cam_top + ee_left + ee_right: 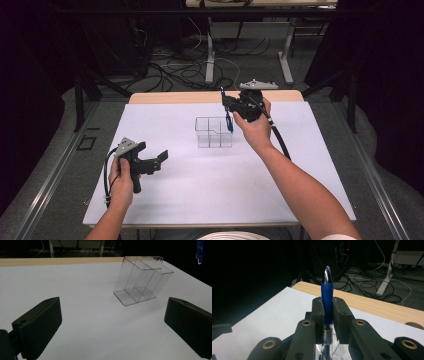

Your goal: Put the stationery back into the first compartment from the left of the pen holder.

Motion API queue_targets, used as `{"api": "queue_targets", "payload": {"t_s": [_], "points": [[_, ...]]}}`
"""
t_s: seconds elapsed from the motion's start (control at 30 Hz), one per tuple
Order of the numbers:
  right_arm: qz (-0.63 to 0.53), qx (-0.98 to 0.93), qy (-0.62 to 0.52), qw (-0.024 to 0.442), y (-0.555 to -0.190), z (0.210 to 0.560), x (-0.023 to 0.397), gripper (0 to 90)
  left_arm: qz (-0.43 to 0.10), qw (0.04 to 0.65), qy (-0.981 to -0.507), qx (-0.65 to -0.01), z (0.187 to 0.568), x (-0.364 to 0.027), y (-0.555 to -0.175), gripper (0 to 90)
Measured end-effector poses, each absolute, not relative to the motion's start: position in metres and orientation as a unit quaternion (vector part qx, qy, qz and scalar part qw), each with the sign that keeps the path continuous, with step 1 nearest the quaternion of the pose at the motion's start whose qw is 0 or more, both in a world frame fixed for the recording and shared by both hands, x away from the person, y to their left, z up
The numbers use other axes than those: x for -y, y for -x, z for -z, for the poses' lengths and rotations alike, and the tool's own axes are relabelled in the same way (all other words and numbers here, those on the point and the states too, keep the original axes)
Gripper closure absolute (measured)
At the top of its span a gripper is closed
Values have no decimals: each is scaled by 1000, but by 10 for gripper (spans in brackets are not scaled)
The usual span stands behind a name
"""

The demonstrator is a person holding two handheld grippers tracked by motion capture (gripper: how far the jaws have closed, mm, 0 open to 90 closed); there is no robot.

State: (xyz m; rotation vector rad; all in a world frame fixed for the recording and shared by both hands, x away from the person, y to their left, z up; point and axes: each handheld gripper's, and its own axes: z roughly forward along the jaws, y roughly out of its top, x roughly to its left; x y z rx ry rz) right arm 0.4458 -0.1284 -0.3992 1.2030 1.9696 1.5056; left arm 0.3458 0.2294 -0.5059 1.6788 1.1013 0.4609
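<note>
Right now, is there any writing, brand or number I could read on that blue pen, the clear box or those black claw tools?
Pen, held in the right gripper: small dark print on its clear barrel below the blue grip, too small and blurred to read.
Clear divided box: no lettering.
Left gripper, jaws open: no lettering on its black pads.
White table sheet: blank.
Nothing in these pictures can be quoted as readable text.

black grippers with ribbed fingers (40, 325), brass-ringed screw holes, trailing black cables.
</note>
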Motion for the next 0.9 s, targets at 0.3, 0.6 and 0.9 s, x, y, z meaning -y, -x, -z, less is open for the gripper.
{"api": "queue_targets", "payload": {"t_s": [0.3,0.6,0.9], "points": [[-534,-703,-428,192,-461,397,106,803,-192,517,-695,-461,506,-231,-346,13],[-528,-713,-419,193,-474,402,74,803,-194,516,-696,-460,506,-231,-346,13],[-517,-720,-424,187,-485,413,52,803,-194,518,-691,-465,506,-234,-346,13]]}}
